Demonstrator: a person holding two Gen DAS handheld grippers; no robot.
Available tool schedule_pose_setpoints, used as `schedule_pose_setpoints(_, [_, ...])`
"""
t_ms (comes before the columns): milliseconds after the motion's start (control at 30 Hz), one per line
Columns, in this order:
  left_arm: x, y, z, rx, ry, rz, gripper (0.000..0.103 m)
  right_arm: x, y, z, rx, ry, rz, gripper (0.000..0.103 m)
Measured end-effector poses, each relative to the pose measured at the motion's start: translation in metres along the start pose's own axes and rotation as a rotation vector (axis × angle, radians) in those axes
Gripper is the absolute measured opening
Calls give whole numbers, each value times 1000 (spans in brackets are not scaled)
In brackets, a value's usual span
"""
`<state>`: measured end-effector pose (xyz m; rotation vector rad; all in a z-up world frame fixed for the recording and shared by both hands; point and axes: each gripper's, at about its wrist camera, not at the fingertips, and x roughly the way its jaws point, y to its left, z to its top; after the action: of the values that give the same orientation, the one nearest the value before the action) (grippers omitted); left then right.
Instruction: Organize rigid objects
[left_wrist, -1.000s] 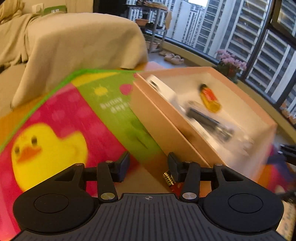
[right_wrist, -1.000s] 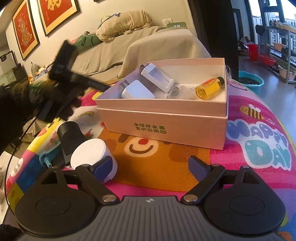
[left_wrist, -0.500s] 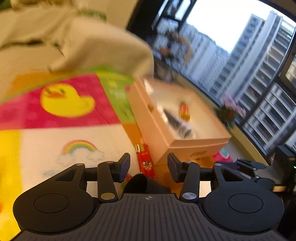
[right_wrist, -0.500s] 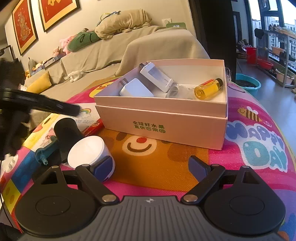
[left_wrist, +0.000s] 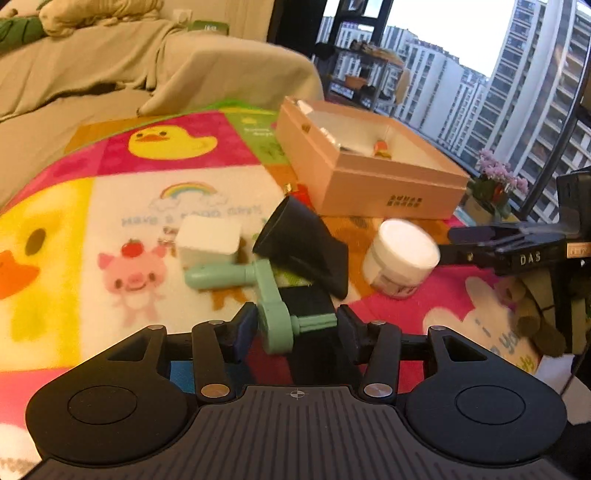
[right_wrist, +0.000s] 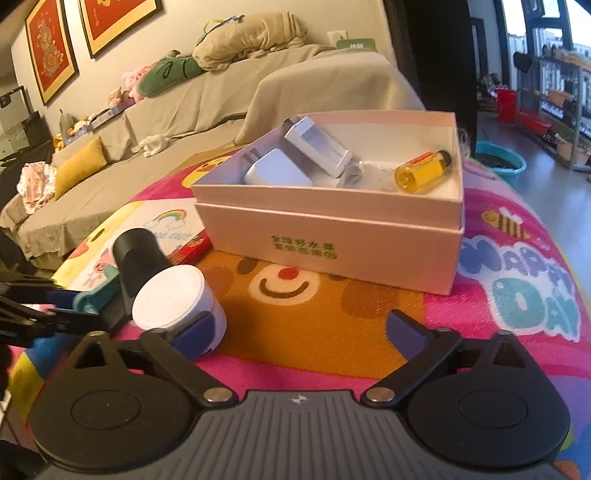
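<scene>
Left claw (left_wrist: 295, 325) swung off the box (left_wrist: 369, 184) — now open around mint handle (left_wrist: 273, 317); right claw (right_wrist: 299, 332) open, idle.

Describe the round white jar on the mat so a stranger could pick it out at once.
Start at the open pink cardboard box on the colourful cartoon play mat. On the mat before its front left corner, by the bear's face, stands the short round white jar. It is the only white cylinder there, flat-lidded, next to a black funnel-shaped nozzle and a mint-green plastic handle.
</scene>
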<state>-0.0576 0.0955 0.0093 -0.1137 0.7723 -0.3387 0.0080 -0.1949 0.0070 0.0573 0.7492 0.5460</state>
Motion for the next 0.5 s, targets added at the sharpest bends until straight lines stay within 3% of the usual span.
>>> schedule_pose_setpoints(100, [4,-6,-1,-14,-9,-62,52,-1,2,-2,11,4,-3,103])
schedule_pose_setpoints(367, [2,-7,-6,-29,-37,-65,53,-5,8,-1,-36,21,-11,102])
schedule_pose_setpoints(500, [-16,10,-11,-72,-70,-21,52,-25,28,-3,-104,-77,-16,102])
